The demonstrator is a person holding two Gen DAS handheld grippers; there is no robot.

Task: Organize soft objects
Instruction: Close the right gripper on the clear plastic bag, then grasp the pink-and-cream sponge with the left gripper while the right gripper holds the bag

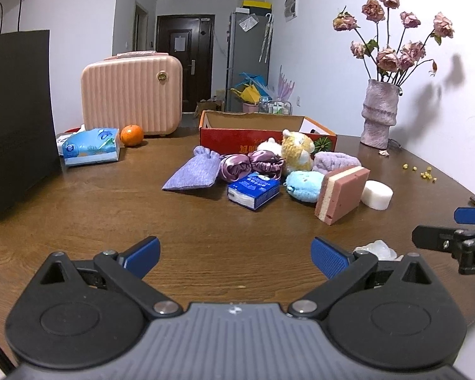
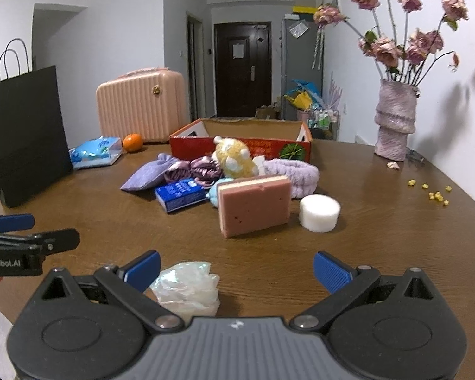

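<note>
A pile of soft things lies mid-table before an open red cardboard box (image 1: 237, 136) (image 2: 202, 147): a lilac pouch (image 1: 193, 171) (image 2: 145, 175), purple satin scrunchies (image 1: 250, 163) (image 2: 202, 166), a yellow plush (image 1: 296, 152) (image 2: 234, 156), a blue plush (image 1: 302, 185), a lilac towel band (image 1: 335, 160) (image 2: 297, 171), a pink sponge (image 1: 342, 194) (image 2: 255, 204), a white foam puck (image 1: 376, 194) (image 2: 319, 212) and a blue tissue pack (image 1: 253, 190) (image 2: 180, 194). My left gripper (image 1: 236, 256) is open and empty, short of the pile. My right gripper (image 2: 237, 272) is open over the table, a crumpled clear bag (image 2: 186, 288) by its left finger.
A black paper bag (image 1: 15, 120) (image 2: 25, 133) stands at the left. A pink case (image 1: 131, 95) (image 2: 141, 106), an orange (image 1: 131, 135) (image 2: 132, 142) and a blue tissue packet (image 1: 90, 147) (image 2: 95, 152) sit at the back left. A vase of dried roses (image 1: 380, 114) (image 2: 394, 120) stands back right, yellow crumbs (image 2: 433, 193) near it.
</note>
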